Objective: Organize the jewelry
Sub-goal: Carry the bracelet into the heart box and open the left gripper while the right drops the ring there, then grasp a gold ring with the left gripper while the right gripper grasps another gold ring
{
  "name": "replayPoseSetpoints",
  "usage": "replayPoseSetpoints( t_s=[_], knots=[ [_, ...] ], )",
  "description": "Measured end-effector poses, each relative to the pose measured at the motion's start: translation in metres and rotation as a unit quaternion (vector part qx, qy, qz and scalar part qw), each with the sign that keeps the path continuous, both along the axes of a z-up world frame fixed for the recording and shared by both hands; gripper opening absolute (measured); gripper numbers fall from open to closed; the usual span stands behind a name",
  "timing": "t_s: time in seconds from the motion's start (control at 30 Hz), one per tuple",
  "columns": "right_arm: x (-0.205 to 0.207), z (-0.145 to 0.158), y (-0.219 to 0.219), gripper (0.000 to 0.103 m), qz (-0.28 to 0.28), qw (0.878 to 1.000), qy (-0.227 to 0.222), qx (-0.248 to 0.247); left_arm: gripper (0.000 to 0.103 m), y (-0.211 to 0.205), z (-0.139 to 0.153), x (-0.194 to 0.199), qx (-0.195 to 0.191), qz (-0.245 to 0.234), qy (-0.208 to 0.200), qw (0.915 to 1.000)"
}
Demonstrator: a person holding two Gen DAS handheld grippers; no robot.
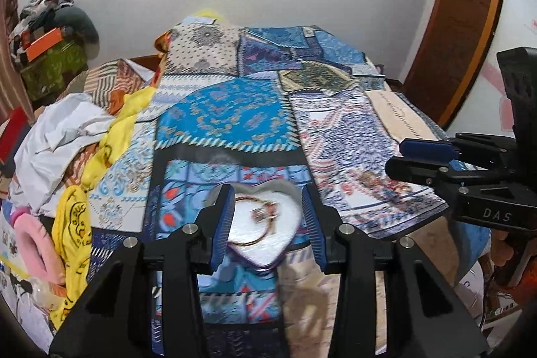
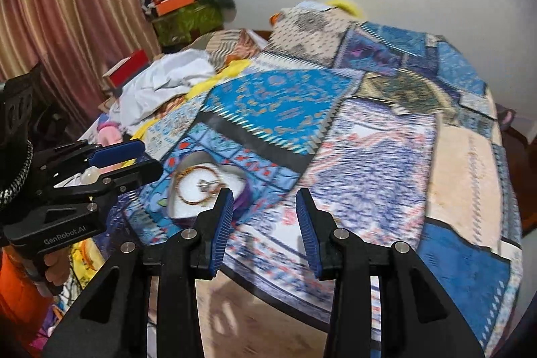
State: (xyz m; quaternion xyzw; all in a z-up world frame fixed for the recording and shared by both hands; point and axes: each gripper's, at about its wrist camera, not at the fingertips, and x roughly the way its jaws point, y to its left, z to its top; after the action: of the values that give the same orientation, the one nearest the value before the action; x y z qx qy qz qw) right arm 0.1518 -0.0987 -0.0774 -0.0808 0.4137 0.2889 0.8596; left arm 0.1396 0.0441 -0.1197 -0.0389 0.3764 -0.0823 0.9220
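Note:
A white heart-shaped jewelry box lies open on the patterned bedspread, holding a gold bangle and a small earring-like piece. My left gripper is open, its blue-padded fingers on either side of the box, just above it. In the right wrist view the box with the bangle sits left of my right gripper, which is open and empty over the bedspread. The right gripper also shows at the right edge of the left wrist view, the left gripper at the left of the right wrist view.
White cloth and yellow cloth are heaped at the bed's left side, with a pink item. A wooden door frame stands at the right. Boxes and clothes are piled by the curtain.

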Motion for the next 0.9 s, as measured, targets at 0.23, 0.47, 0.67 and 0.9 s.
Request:
replayPoseSetpoints(
  t_s=[0.23,0.47,0.67,0.9],
  knots=[
    [-0.004,0.007,-0.042,0.036,-0.035,0.999,-0.025,-0.002,0.044,-0.039,0.006,0.008,0.006,-0.026,-0.001,0.9996],
    [-0.005,0.001,-0.086,0.036,-0.071,0.997,-0.024,-0.003,0.045,-0.072,-0.004,0.019,0.011,-0.053,0.017,0.9984],
    [-0.001,-0.012,-0.113,0.036,-0.094,0.996,-0.009,-0.005,0.045,-0.096,-0.022,0.03,0.012,-0.075,0.044,0.9962],
    [0.006,-0.031,-0.121,0.036,-0.089,0.996,0.023,0.005,0.045,-0.113,-0.046,0.044,0.03,-0.089,0.062,0.9937]
  ],
)
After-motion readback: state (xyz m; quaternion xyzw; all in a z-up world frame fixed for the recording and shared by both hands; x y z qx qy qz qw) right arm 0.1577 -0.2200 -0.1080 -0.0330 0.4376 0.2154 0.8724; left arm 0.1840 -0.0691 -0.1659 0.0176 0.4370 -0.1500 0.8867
